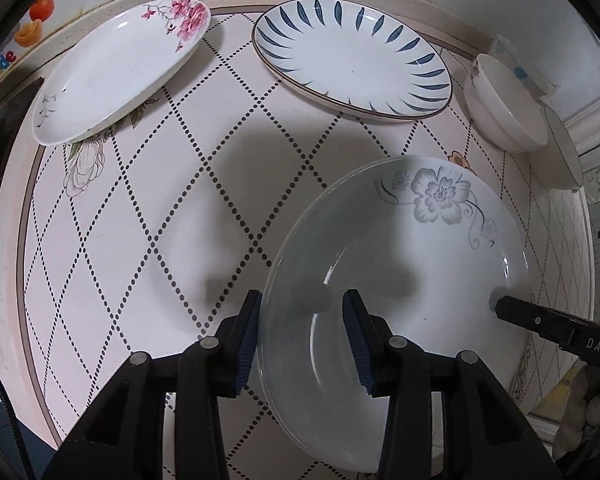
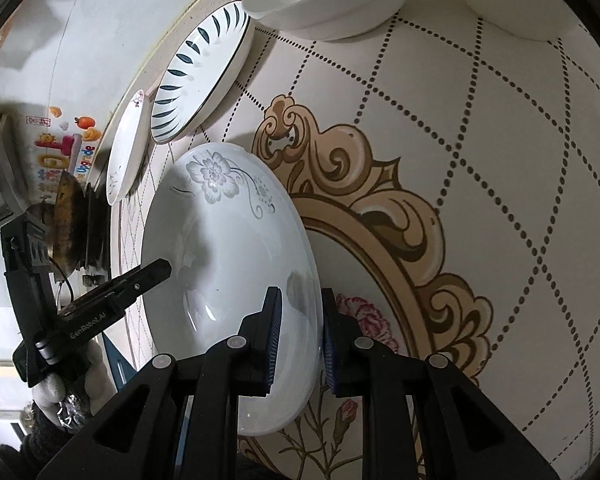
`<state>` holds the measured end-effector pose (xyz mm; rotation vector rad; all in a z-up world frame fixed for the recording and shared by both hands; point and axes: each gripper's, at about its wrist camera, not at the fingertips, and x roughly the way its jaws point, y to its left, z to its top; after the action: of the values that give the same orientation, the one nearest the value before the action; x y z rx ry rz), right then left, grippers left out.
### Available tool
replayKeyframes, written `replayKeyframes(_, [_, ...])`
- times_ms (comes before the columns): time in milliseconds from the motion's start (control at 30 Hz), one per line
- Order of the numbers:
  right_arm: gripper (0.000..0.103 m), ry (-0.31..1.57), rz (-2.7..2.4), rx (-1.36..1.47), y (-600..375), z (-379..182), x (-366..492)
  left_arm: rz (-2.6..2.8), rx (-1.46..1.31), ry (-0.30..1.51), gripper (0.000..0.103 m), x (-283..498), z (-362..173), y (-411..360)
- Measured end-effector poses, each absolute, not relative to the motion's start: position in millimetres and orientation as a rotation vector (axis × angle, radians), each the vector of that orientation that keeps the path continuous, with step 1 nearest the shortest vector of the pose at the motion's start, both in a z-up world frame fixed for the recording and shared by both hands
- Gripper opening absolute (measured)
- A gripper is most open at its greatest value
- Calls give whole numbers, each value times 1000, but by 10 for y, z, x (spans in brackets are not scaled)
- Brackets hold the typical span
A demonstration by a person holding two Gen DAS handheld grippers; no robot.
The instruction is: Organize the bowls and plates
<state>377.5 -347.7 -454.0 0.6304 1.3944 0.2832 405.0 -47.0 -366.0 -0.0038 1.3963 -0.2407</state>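
I see my right gripper (image 2: 298,336) pinching grey-flower plate (image 2: 228,280) rim | left gripper (image 1: 302,336) spread astride its opposite rim (labels read "GenRobot.AI", "DAS") | plate near blue-leaf plate (image 1: 352,56) on table (image 1: 160,220)

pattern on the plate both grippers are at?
White plate with a grey flower and curling tendrils near its rim; clearest in the left wrist view.

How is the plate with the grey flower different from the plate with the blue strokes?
The grey-flower plate carries one pale flower at its edge; the blue-stroke plate has dark strokes all around. The grey-flower plate has both tools at its rim, left tool and right tool; the blue-stroke plate is untouched, farther back. Both are white.
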Motion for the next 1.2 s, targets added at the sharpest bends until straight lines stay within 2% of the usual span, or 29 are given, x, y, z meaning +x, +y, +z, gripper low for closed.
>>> replayKeyframes(500, [20, 1392, 310, 625, -3506, -4543, 3779, -201, 45, 1388, 38, 3990, -3677, -707])
replayKeyframes(600, [21, 1393, 304, 641, -3511, -4551, 3762, -210, 41, 1399, 36, 3983, -3670, -685])
replayKeyframes(800, [21, 1380, 241, 669, -3618, -4356, 3694, -233, -40, 1310, 36, 4018, -3148, -429])
replayKeyframes(867, [26, 1366, 212, 662, -3637, -4193, 3680, -232, -75, 1261, 38, 4094, -2903, -264])
replayKeyframes(1000, [46, 1293, 192, 700, -3513, -3732, 3778, -225, -148, 1187, 42, 4385, -2570, 185])
replayKeyframes(1100, [50, 1247, 239, 722, -3218, -3499, 4022, -181, -159, 1169, 42, 4723, -2530, 595])
replayKeyframes(1200, [50, 1227, 306, 761, -2770, -3428, 4424, -120, -173, 1171, 42, 5012, -2657, 1024])
